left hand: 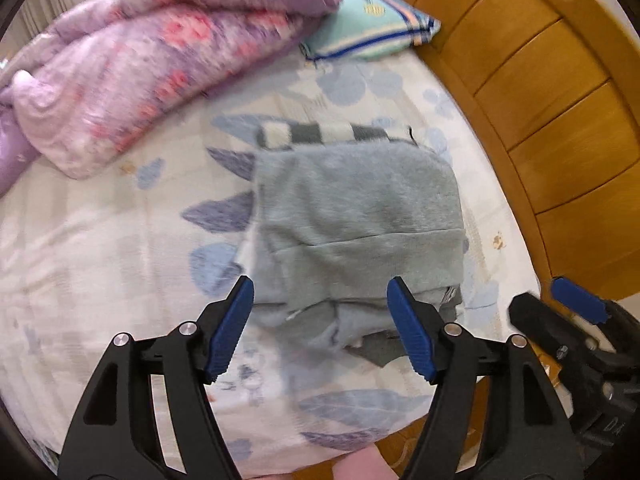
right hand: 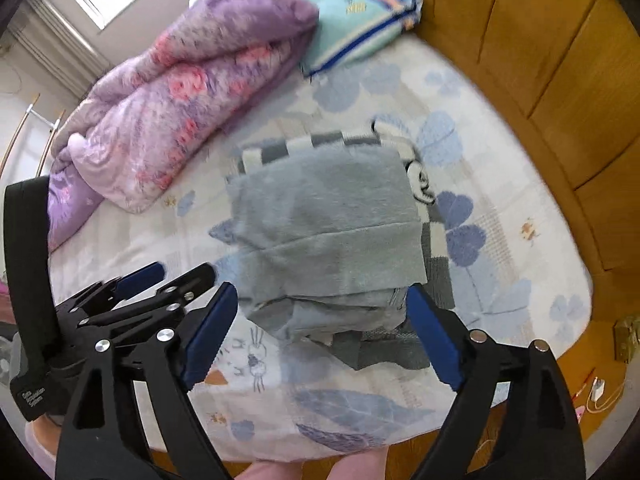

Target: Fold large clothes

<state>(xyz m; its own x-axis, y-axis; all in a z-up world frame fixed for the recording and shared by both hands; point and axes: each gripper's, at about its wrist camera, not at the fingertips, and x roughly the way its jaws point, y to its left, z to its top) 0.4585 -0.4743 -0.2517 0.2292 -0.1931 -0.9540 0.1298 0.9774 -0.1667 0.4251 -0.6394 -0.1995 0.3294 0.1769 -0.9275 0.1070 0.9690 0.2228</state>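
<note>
A folded grey fleece garment [left hand: 352, 216] lies on the bed, on top of a grey-and-white checked garment [left hand: 320, 134] that sticks out behind it. It shows in the right wrist view too [right hand: 328, 220], with the checked piece [right hand: 434, 248] showing at its back and right. My left gripper [left hand: 320, 320] is open and empty, its blue pads either side of the pile's near edge. My right gripper [right hand: 320, 332] is open and empty, also at the pile's near edge. The right gripper shows at the right of the left view [left hand: 576, 300]; the left gripper shows at the left of the right view [right hand: 160, 280].
The bed has a white sheet with blue leaf prints [left hand: 120, 248]. A bunched purple floral quilt [left hand: 160, 48] lies at the back left. A folded teal towel [left hand: 372, 24] lies at the back. A wooden headboard [left hand: 540, 100] curves along the right. The bed's near edge [right hand: 360, 452] is just below the grippers.
</note>
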